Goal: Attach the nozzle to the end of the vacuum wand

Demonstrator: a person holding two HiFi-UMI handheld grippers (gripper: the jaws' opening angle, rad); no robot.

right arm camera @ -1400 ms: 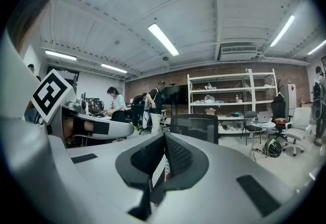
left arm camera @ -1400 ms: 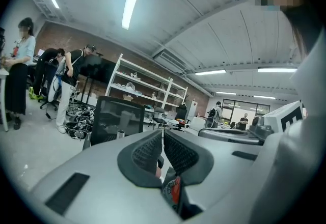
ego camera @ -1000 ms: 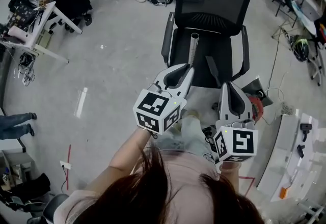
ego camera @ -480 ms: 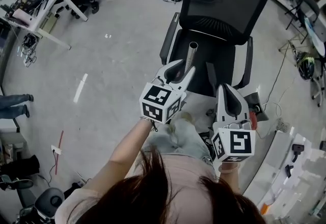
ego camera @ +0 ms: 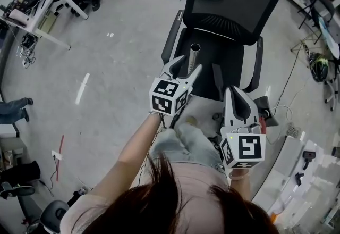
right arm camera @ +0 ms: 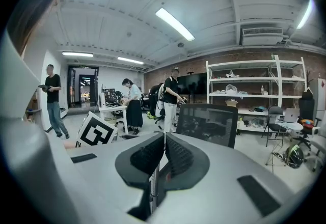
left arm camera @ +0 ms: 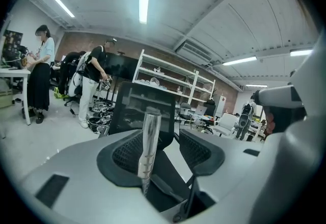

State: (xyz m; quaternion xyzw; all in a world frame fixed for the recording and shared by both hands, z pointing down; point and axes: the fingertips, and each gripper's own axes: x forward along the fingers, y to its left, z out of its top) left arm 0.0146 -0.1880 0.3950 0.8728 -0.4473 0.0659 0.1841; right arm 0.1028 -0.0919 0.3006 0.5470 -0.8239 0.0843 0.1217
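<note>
The wand [ego camera: 193,57] stands upright before the chair [ego camera: 228,1], between the left gripper's [ego camera: 187,66] jaws, which have just been opening. The right gripper [ego camera: 237,92] is to its right, nearer the person. A bench [ego camera: 48,4] stands far left.

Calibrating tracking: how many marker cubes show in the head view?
2. One cube on the left gripper, whose jaws have just been opening around the wand; another cube on the shut right gripper, lower right. None seems hidden.

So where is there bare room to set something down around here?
The floor between the chair and the desk is bare. Right of the chair it is crowded with gear, and the wand stands by the seat.
</note>
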